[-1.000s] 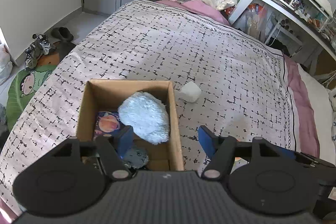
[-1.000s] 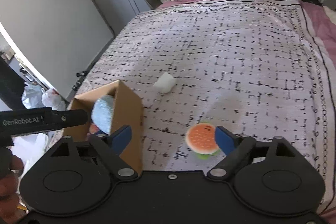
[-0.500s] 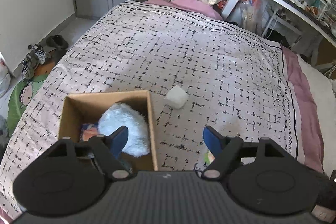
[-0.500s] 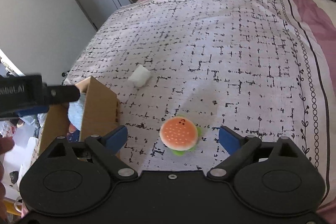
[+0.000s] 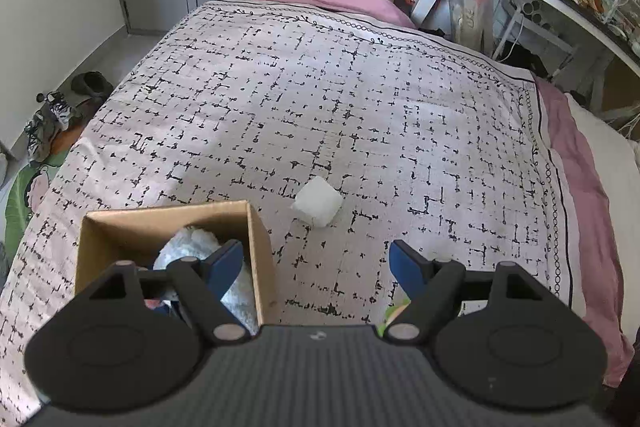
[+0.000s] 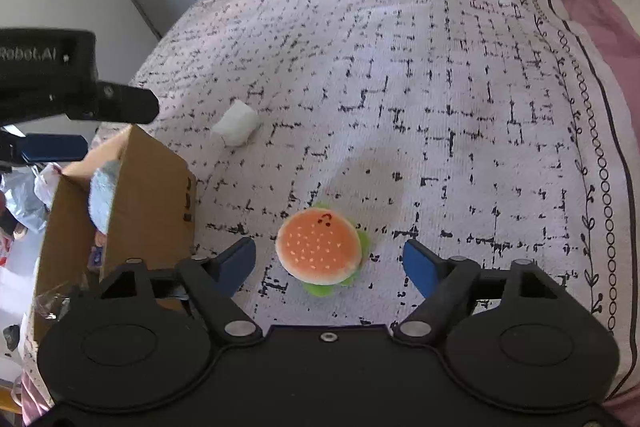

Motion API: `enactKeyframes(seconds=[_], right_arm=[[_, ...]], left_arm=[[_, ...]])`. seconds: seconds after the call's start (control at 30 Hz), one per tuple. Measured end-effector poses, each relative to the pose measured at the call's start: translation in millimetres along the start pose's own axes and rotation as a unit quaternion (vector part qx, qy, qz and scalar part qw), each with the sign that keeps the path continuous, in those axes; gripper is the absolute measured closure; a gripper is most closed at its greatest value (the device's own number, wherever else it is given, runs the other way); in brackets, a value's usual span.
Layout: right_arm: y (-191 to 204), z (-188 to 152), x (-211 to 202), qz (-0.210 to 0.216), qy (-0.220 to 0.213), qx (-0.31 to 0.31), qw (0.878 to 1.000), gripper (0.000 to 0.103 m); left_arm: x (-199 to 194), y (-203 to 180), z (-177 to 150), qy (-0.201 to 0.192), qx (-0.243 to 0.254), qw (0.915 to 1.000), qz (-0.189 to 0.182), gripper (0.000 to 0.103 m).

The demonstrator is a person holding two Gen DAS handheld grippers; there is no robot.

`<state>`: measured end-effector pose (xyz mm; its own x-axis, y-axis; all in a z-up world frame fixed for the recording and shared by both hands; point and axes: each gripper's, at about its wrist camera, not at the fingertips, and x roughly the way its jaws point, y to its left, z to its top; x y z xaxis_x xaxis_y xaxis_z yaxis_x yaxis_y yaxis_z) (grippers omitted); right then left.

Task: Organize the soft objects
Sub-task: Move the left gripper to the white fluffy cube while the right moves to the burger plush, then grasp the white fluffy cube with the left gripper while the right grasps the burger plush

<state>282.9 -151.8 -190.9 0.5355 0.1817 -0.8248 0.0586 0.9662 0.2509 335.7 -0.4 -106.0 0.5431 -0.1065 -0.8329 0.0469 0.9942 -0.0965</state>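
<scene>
Blue plush already in the box point(image 5: 256, 239), right tongs point(image 6: 329, 264) closing, still apart around the burger point(image 6: 320, 251), white cube point(image 5: 318, 201) waiting mid-frame, left tongs point(image 5: 316, 264) apart, empty.

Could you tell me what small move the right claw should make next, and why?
Probably lower the right claw a little further and close on the burger plush. The plush lies on the bedspread between its pads, untouched; the jaws, which have just been closing, are open. The cardboard box stands beside it.
</scene>
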Motion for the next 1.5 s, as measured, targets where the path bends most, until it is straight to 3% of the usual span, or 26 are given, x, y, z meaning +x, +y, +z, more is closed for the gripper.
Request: enactKeyframes(seconds=[0.3,0.47,0.63,0.83,0.93,1.03,1.33,1.5], right_arm=[[7,-2,29,-0.008,0.023,-0.014,1.0,0.034],[20,-4,39,-0.012,0.026,-0.053,0.998,0.052],[20,2,37,-0.038,-0.001,-0.058,0.998,0.06],[5,17,35,-0.048,-0.016,-0.02,0.999,0.06],[2,22,34,-0.046,-0.022,-0.012,0.999,0.06],[-2,27,36,-0.039,-0.02,0.004,0.999,0.06],[-19,39,47,-0.035,-0.019,0.033,0.999,0.06],[-21,41,52,-0.036,-0.021,0.03,0.999,0.06]], left_arm=[[23,8,-1,0.011,-0.009,0.9998,-0.01,0.024],[35,13,3,0.017,-0.009,0.9996,-0.019,0.024],[47,12,11,0.022,0.003,0.9996,-0.018,0.024],[56,8,27,0.019,0.023,0.9995,-0.008,0.024],[52,-1,36,0.013,0.057,0.9982,0.012,0.024],[46,-10,44,-0.006,0.099,0.995,0.009,0.024],[95,-27,47,0.055,0.127,0.9904,0.005,0.025],[125,-38,40,0.081,0.147,0.9855,0.021,0.027]])
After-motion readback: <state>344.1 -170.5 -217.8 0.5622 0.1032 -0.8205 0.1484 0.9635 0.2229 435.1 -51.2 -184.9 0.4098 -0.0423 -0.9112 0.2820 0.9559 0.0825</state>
